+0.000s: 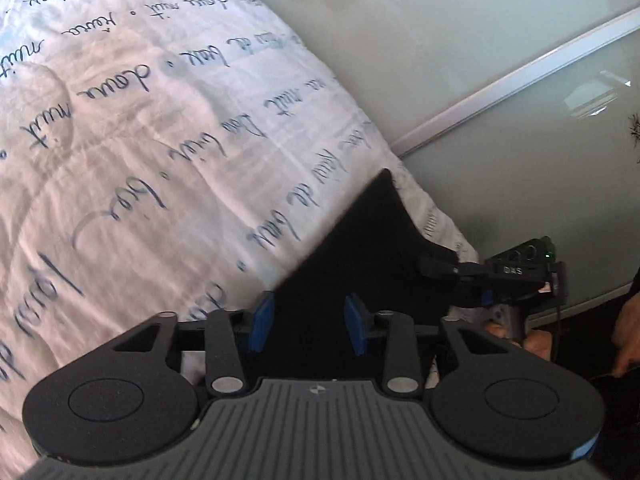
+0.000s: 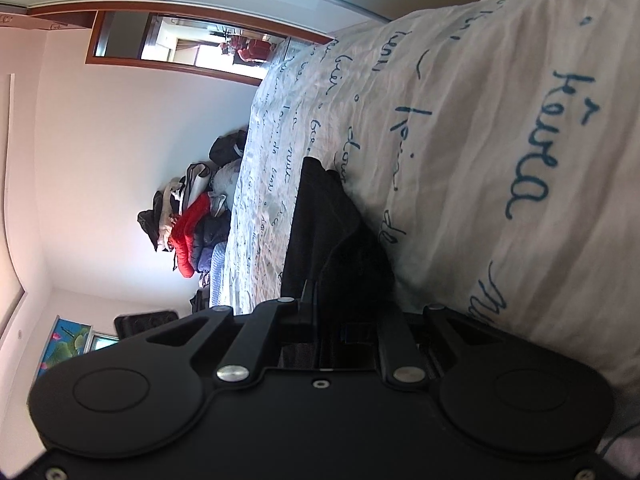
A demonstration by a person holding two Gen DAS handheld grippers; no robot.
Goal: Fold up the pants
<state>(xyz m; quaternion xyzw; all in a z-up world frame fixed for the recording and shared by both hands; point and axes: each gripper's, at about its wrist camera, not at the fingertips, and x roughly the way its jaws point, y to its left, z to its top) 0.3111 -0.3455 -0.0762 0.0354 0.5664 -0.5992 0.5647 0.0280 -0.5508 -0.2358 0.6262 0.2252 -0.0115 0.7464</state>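
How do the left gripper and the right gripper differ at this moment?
The left gripper is open, its blue pads apart and holding nothing; the right gripper is shut on the black pants. The left gripper hovers at the pants' near part; the right gripper holds their right edge. Both are over the bedcover.

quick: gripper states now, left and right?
Left gripper: open, blue pads apart over the black pants, gripping nothing.
Right gripper: shut on the black pants, fabric pinched between its fingers.
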